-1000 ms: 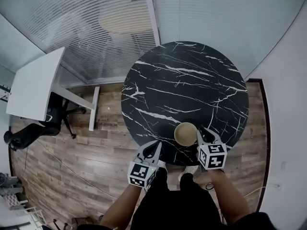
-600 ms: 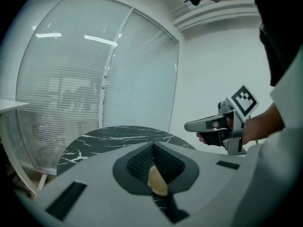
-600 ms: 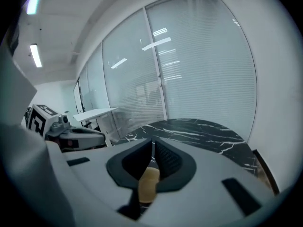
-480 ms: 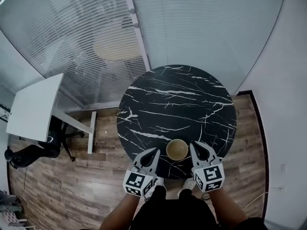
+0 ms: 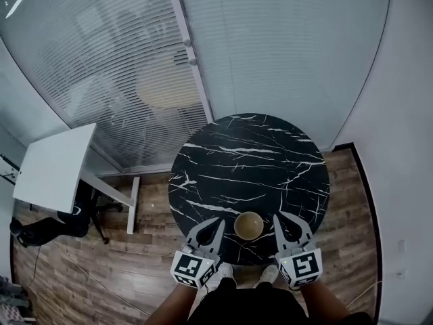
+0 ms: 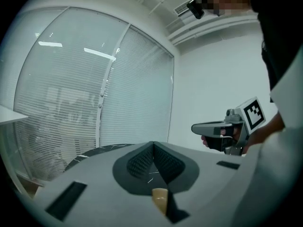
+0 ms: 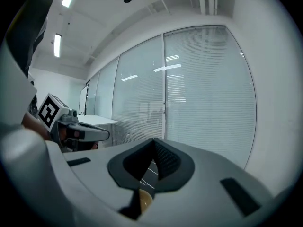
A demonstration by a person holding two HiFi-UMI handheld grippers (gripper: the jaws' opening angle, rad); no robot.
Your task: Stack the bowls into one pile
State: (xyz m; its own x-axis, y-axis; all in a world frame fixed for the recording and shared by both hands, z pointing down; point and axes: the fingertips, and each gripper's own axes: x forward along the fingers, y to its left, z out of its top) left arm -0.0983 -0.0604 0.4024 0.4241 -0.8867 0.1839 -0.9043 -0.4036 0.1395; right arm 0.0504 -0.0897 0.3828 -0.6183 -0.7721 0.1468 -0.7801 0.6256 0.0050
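Observation:
One tan pile of bowls (image 5: 248, 225) stands near the front edge of the round black marble table (image 5: 250, 161). My left gripper (image 5: 215, 222) hovers at the pile's left, clear of it, with its jaws together and nothing between them. On the right side hangs my right gripper (image 5: 284, 219); its jaws have just closed and are shut on nothing. In the left gripper view the pads (image 6: 142, 162) meet and a sliver of bowl (image 6: 159, 200) shows below them. The right gripper view shows touching pads (image 7: 165, 160) above the bowl (image 7: 144, 200).
A white desk (image 5: 51, 168) and a black chair (image 5: 47, 229) stand at the left on the wooden floor (image 5: 135, 249). Glass walls with blinds (image 5: 135, 66) rise behind the table. A plain wall (image 5: 406, 147) runs along the right.
Both grippers have risen and drawn back from the bowl pile toward the table's front edge. The right jaws, open beside the pile before, are now closed. The head view has tilted up.

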